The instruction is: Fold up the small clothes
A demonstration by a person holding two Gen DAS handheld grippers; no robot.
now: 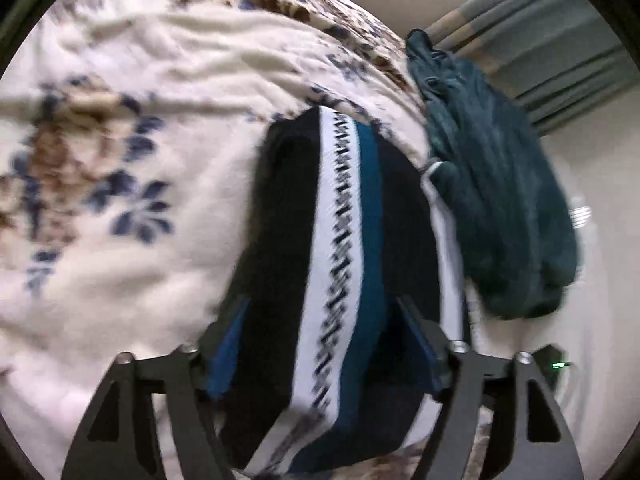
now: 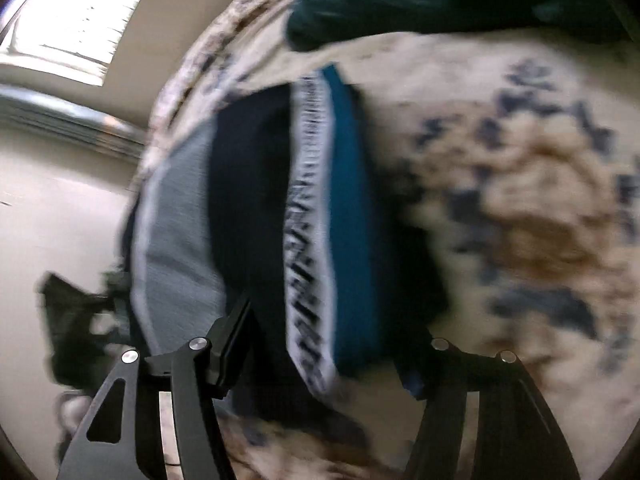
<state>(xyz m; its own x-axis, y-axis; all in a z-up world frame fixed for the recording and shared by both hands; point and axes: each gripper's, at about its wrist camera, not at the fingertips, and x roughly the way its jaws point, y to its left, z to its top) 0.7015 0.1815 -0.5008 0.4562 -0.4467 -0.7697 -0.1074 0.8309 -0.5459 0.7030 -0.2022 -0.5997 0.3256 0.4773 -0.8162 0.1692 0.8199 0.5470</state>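
A folded small garment [image 1: 340, 240], black with a white zigzag band and a teal stripe, lies on a cream floral blanket [image 1: 120, 168]. My left gripper [image 1: 324, 324] hangs over its near end. The jaws stand wide apart, one on each side of the cloth, and the blue pads [image 1: 228, 344] do not press on it. In the right wrist view the same garment [image 2: 344, 208] shows a grey panel on its left side. My right gripper [image 2: 328, 340] straddles its near end, also open, its fingers [image 2: 232, 332] clear of the fabric. The picture is blurred.
A dark teal garment [image 1: 500, 200] lies bunched beside the folded one, near the blanket's edge [image 2: 400, 4]. Grey curtains [image 1: 540, 40] and a bright window [image 2: 80, 12] are beyond the bed. Pale floor [image 2: 60, 200] lies past the edge. The floral blanket [image 2: 520, 208] stretches wide.
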